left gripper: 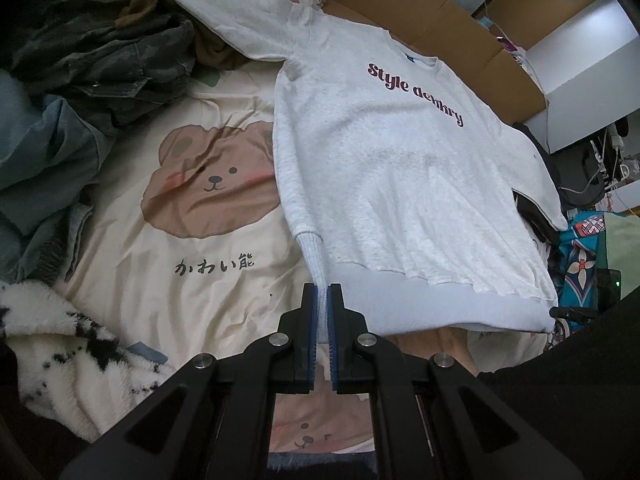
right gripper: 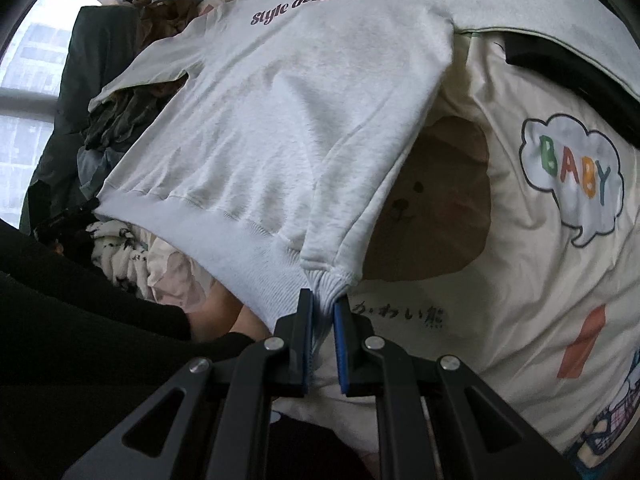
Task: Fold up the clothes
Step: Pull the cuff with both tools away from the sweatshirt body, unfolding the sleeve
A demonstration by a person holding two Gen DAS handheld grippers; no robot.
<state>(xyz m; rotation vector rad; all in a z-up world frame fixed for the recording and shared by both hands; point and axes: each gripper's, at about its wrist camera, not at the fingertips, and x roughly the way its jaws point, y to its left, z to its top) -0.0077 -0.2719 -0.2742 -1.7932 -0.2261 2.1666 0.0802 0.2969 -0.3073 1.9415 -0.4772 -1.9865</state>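
A pale grey sweatshirt (left gripper: pixel 380 168) printed "Style dekkry" lies front up across a cream bear-print bedsheet (left gripper: pixel 192 240). My left gripper (left gripper: pixel 322 300) is shut on the ribbed sleeve cuff (left gripper: pixel 311 252) at the garment's lower left corner. In the right wrist view the same sweatshirt (right gripper: pixel 288 112) stretches away from me, and my right gripper (right gripper: pixel 323 304) is shut on bunched ribbed fabric (right gripper: pixel 326 284) at its lower right corner. The hem (right gripper: pixel 224 236) hangs raised off the bed between the two grips. The far sleeve (left gripper: pixel 192 4) drapes over a clothes pile.
Camouflage and denim clothes (left gripper: pixel 100 72) are heaped at the left, with a fluffy black-and-white blanket (left gripper: pixel 68 344) below them. A cardboard box (left gripper: pixel 448 20) stands behind the bed. A person's black sleeve (right gripper: pixel 80 312) lies at the lower left. The bedsheet (right gripper: pixel 520 280) shows a "BABY" cloud print (right gripper: pixel 576 172).
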